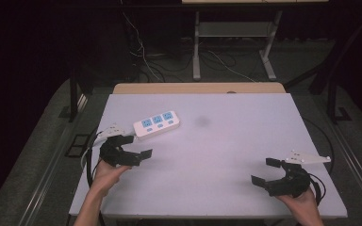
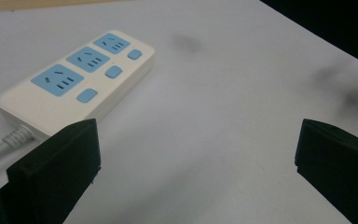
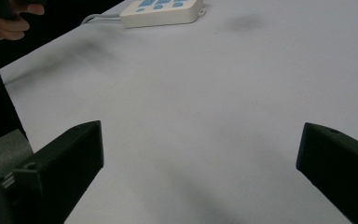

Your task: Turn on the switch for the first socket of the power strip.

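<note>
power strip (image 1: 156,124) lies flat near the desk's left edge, untouched | left gripper (image 1: 138,147) wide, just beside it | right gripper (image 1: 267,171) wide, near right corner | grab not yet made

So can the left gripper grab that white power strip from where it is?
Probably yes. The left gripper is open beside the power strip, and nothing lies on the table between them.
</note>
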### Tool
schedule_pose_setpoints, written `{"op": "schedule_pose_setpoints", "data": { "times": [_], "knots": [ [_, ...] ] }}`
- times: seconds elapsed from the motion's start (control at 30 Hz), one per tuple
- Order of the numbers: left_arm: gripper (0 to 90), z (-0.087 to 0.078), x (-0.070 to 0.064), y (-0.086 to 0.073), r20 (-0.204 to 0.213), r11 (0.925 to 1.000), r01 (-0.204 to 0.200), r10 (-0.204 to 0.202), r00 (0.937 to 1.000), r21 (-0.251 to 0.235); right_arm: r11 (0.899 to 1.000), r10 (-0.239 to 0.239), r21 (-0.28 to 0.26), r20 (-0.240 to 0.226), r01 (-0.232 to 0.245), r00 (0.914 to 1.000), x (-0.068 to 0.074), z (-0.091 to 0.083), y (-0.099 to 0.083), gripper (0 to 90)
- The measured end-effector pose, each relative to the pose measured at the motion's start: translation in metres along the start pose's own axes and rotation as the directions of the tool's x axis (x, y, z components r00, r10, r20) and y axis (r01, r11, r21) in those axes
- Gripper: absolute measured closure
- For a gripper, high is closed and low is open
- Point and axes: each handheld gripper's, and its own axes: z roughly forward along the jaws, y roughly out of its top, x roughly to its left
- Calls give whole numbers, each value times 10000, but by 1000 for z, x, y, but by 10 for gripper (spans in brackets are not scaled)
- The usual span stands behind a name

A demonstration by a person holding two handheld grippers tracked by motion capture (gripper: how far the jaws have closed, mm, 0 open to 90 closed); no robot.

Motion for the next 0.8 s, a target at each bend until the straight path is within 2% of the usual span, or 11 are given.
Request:
{"op": "schedule_pose_setpoints", "data": {
  "times": [0.43, 0.8],
  "knots": [
    [0, 10, -20, -33, 391, 9992, -348, 340, 9987, 214, 9999, 10, 111, -92, -9, 10000, 3, -1, -2, 1],
    [0, 16, -31, -43, 630, 9965, -815, 801, 9948, 199, 9997, 81, 233, -206, -76, 9998, 5, -2, -4, 1]
  ]
}}
